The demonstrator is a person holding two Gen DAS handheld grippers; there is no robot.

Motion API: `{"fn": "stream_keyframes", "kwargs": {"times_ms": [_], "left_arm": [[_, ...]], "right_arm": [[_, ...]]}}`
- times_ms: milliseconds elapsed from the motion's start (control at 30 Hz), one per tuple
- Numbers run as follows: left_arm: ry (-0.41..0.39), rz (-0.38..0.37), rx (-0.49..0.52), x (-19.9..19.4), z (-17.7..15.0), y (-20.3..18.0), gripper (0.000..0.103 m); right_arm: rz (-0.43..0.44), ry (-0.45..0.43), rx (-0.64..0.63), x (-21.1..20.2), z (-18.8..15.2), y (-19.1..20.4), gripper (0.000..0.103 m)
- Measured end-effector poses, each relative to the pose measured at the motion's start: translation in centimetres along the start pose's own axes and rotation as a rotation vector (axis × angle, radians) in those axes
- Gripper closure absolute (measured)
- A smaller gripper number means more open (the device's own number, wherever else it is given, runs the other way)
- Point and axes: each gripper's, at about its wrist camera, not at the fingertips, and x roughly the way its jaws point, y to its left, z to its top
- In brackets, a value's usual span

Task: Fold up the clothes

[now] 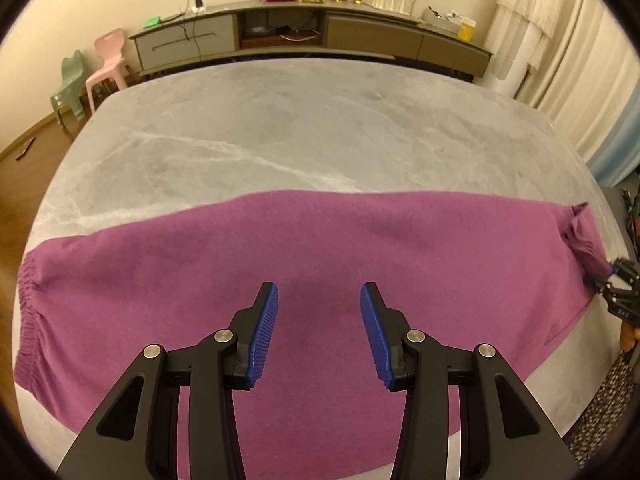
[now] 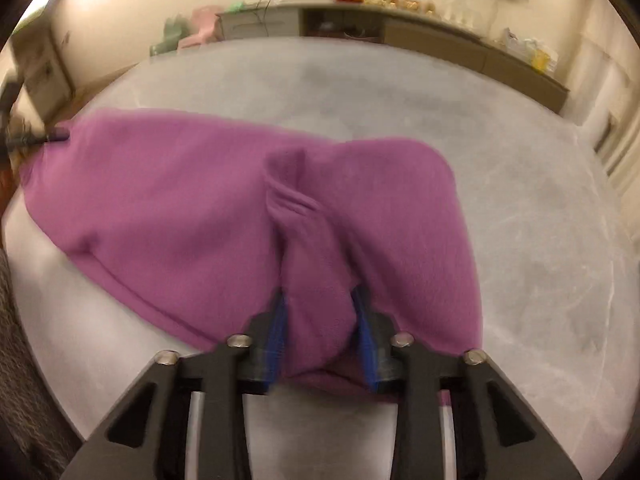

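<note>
Purple garment (image 1: 320, 248) lies spread across the grey marbled table (image 1: 248, 136), ribbed cuff at the far left edge. My left gripper (image 1: 319, 312) hovers over the mid-section, fingers (image 1: 266, 320) spread wide, holding nothing; cloth sits directly under the gap. Further right, my right gripper (image 2: 320, 320) is clamped on a bunched fold at the garment's right end, fabric filling the gap between the blue pads. Judgement: to fold cleanly, carry the pinched end leftward, low and taut, with the left fingers pressing the mid-section so the crease lands straight.
</note>
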Motion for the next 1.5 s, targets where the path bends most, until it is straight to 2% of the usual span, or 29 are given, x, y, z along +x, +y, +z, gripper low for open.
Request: {"fn": "stream_keyframes", "kwargs": {"times_ms": [33, 133, 233, 267, 333, 367, 433, 567, 600, 667, 700, 767, 833, 900, 933, 1000, 1067, 1133, 1167, 1233, 1267, 1333, 1400, 1500], "left_arm": [[-0.003, -0.004, 0.006, 0.1, 0.0, -0.3, 0.057], [-0.013, -0.022, 0.028, 0.3, -0.3, -1.5, 0.057], [-0.023, -0.064, 0.022, 0.6, -0.3, -2.9, 0.057], [-0.030, -0.099, -0.001, 0.6, -0.3, -3.5, 0.057], [-0.027, -0.252, -0.084, 0.5, 0.2, -5.6, 0.057], [-0.011, -0.334, -0.106, 0.6, 0.4, -7.1, 0.057], [0.030, -0.504, -0.129, 1.2, 1.1, -11.6, 0.049], [0.103, -0.616, -0.118, 3.6, 2.7, -20.9, 0.042], [0.131, -0.608, -0.081, 4.5, 3.1, -23.9, 0.042], [0.177, -0.546, -0.045, 6.3, 3.4, -27.1, 0.042], [0.205, -0.510, -0.034, 7.4, 3.5, -28.5, 0.042], [0.235, -0.483, -0.055, 8.9, 3.4, -29.8, 0.042], [0.232, -0.466, -0.072, 9.8, 3.4, -30.8, 0.042], [0.203, -0.451, -0.038, 9.9, 3.8, -32.1, 0.046], [0.198, -0.442, -0.023, 10.1, 4.0, -32.5, 0.065], [0.163, -0.443, 0.021, 10.1, 4.6, -33.3, 0.091], [0.123, -0.443, 0.067, 9.9, 5.1, -34.0, 0.092], [0.004, -0.439, 0.139, 8.4, 5.5, -34.5, 0.093], [0.014, -0.423, 0.143, 8.8, 5.6, -34.3, 0.093], [0.128, -0.397, 0.078, 11.1, 5.0, -33.4, 0.093], [0.148, -0.400, 0.067, 11.6, 4.6, -33.2, 0.092], [0.149, -0.399, 0.060, 11.3, 4.5, -32.9, 0.087], [0.144, -0.394, 0.037, 10.1, 4.8, -32.6, 0.087], [0.059, -0.443, 0.030, 7.1, 4.8, -32.0, 0.085]], "right_arm": [[0.050, -0.002, 0.019, -0.6, 0.1, -0.2, 0.045], [0.206, -0.082, 0.146, -3.6, 0.1, -2.3, 0.044], [0.310, -0.160, 0.260, -5.5, 0.1, -4.4, 0.046], [0.287, -0.146, 0.279, -5.1, 0.1, -4.6, 0.055], [0.195, -0.059, 0.289, -3.5, 0.0, -4.2, 0.063], [0.135, 0.004, 0.290, -2.3, -0.3, -3.9, 0.063], [0.093, 0.039, 0.297, -1.9, -0.6, -3.7, 0.063], [0.085, 0.025, 0.349, -2.6, -1.2, -4.7, 0.063], [0.087, 0.022, 0.366, -2.9, -1.3, -4.9, 0.063], [0.089, 0.025, 0.394, -3.1, -1.6, -5.2, 0.063], [0.093, 0.024, 0.402, -3.1, -1.7, -5.7, 0.063], [0.105, 0.022, 0.413, -3.0, -1.6, -6.7, 0.063], [0.111, 0.033, 0.419, -2.4, -1.4, -6.7, 0.063], [0.114, 0.048, 0.427, -2.1, -1.7, -7.3, 0.063], [0.116, 0.053, 0.431, -1.8, -1.7, -7.4, 0.063], [0.117, 0.058, 0.438, -1.3, -1.6, -7.5, 0.063], [0.120, 0.057, 0.442, -1.1, -1.4, -7.6, 0.063], [0.126, 0.057, 0.445, -1.1, -1.5, -7.5, 0.063], [0.129, 0.057, 0.444, -1.1, -1.5, -7.4, 0.063], [0.129, 0.058, 0.441, -0.8, -1.4, -7.4, 0.063], [0.128, 0.059, 0.440, -0.6, -1.3, -7.4, 0.063], [0.133, 0.059, 0.446, -0.5, -1.3, -7.5, 0.063], [0.141, 0.050, 0.458, -0.8, -1.3, -7.8, 0.063], [0.149, -0.001, 0.486, -2.0, -1.3, -8.5, 0.063]]}}
